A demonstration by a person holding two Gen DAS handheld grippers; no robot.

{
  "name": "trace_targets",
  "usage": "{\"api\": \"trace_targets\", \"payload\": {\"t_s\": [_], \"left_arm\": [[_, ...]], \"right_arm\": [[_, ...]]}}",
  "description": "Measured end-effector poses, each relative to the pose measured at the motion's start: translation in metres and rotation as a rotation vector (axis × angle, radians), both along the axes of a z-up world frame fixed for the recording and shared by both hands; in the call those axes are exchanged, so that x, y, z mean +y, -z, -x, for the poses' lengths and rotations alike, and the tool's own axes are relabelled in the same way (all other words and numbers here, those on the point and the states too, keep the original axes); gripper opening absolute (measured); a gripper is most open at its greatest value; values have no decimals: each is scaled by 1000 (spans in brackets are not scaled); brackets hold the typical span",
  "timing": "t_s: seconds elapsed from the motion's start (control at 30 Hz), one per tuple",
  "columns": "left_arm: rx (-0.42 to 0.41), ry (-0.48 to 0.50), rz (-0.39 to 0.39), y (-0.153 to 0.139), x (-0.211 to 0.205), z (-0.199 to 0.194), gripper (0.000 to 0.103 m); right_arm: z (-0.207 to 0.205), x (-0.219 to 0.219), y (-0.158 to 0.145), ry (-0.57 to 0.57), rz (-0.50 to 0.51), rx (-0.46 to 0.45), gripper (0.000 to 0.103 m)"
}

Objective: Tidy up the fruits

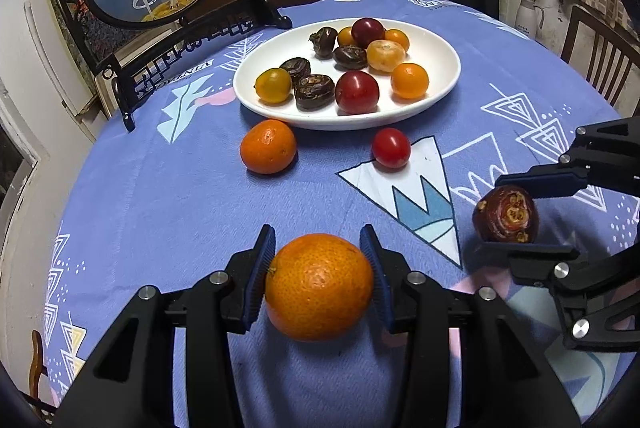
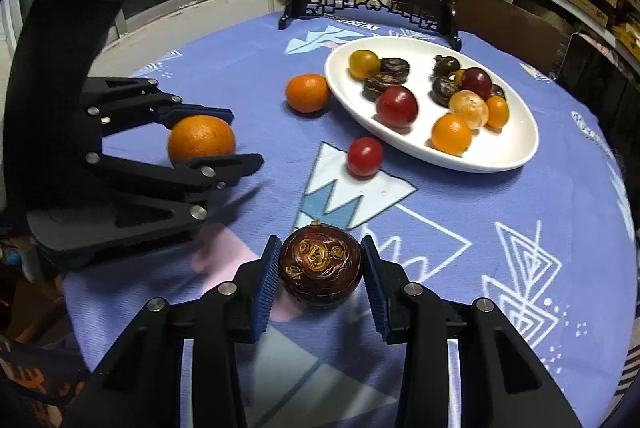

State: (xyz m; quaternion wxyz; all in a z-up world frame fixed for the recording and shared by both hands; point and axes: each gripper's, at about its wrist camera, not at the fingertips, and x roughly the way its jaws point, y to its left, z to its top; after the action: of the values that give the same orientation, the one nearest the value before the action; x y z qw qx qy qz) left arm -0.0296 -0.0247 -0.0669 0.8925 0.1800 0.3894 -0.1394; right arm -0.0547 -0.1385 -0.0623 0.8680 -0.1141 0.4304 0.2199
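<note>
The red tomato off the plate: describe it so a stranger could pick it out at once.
Find the white plate of fruit on the blue tablecloth. Just in front of its near rim two fruits lie on the cloth: a tangerine and, on a white triangle print, the tomato. It is the only red fruit off the plate, smaller and glossier than the tangerine, and no tongs hold it.

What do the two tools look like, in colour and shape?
Both the left tool and the right tool are matte black plastic linkages joined by round silver pins. Each ends in two flat fingers lined with ribbed dark blue pads. No cables, markings or sleeves are visible.
</note>
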Motion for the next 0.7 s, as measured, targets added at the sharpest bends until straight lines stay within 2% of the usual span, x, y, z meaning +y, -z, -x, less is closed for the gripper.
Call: {"api": "trace_targets", "payload": {"t_s": [0.43, 0.7], "left_arm": [[14, -5, -2, 5, 7, -8, 43], [18, -42, 17, 6, 35, -7, 43]], "right_arm": [[-6, 8, 5, -16, -22, 20, 41], [-1, -15, 9, 38, 23, 9, 41]]}}
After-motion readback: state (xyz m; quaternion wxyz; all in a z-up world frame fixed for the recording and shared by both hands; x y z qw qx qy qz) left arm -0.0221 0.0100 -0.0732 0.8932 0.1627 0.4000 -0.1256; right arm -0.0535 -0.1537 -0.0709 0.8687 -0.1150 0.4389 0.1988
